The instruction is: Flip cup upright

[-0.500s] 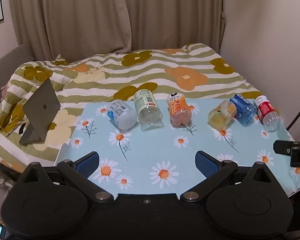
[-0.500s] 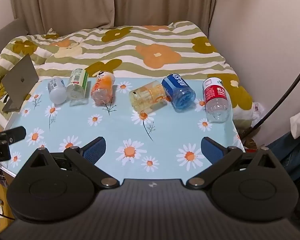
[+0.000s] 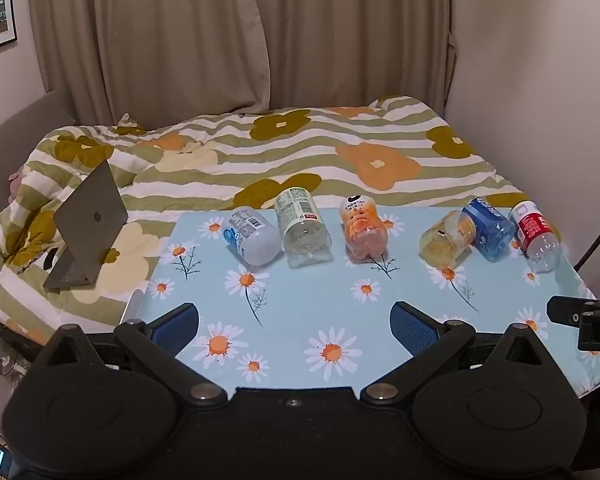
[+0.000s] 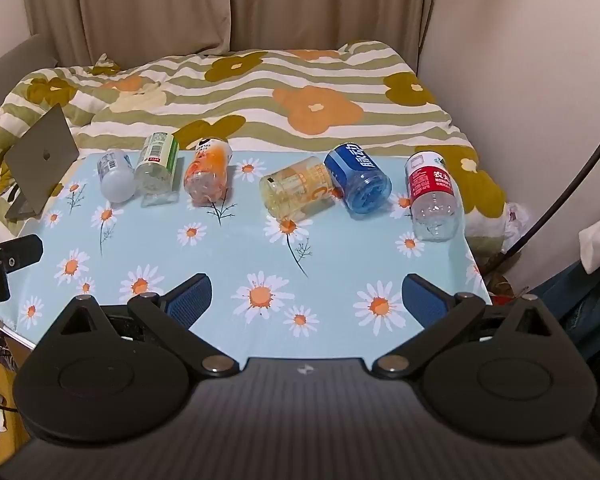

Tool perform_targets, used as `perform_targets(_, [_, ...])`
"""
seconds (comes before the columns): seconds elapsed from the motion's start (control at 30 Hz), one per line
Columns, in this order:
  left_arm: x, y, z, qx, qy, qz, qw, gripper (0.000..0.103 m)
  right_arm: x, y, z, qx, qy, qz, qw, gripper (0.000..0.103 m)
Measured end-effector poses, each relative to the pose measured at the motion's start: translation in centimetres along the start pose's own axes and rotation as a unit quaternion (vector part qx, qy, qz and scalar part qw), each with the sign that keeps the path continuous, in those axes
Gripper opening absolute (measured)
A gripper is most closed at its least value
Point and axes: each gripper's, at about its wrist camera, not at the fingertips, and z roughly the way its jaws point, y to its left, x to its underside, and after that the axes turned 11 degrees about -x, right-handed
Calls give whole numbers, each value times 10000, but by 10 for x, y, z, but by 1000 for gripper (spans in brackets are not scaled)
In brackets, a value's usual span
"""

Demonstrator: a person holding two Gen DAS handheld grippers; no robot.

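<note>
Several bottle-cut cups lie on their sides in a row at the far side of the daisy-print table (image 3: 320,300). From left: a white one (image 3: 252,236), a green-labelled clear one (image 3: 302,222), an orange one (image 3: 362,226), a yellow one (image 3: 448,238), a blue one (image 3: 490,228), a red-labelled one (image 3: 536,230). The right wrist view shows the same row, with the yellow cup (image 4: 296,190), the blue cup (image 4: 358,178) and the red-labelled cup (image 4: 432,196). My left gripper (image 3: 294,326) is open and empty over the near table. My right gripper (image 4: 306,298) is open and empty too.
A bed with a striped flower quilt (image 3: 300,152) lies behind the table. A half-open laptop (image 3: 88,220) stands on the bed at the left. A wall (image 4: 520,60) and a black cable (image 4: 572,184) are at the right. Curtains hang behind.
</note>
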Motion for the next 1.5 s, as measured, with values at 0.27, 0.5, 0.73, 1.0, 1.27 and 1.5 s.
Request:
perform_targets(0.27, [2,2,-5,4,-30,-47,10000,103,7,-1,-1,-14,3,0,10000,103])
perform_targets(0.5, [3,0,-6,-28,-45,-69,10000,103,7,0,-2,-11,-1,0,10000,103])
perform_targets(0.73, [4,1,-8,-34,-52,-82,9999,103,8,-1,-2,-19,5,-4,10000,103])
perform_targets(1.0, [8,2,-12,-68,-63,-103,9999,103,16,0,-8,-43,41,-61,10000,103])
perform_targets(1.27, [9,0,-16,-75,-76,-90,9999,103,15,0,-7,-45,44,-58,10000,103])
perform_targets(1.5, [9,-1,-16,-74,-72,-90,9999,103,16,-1,-8,-47,46,-58,10000,103])
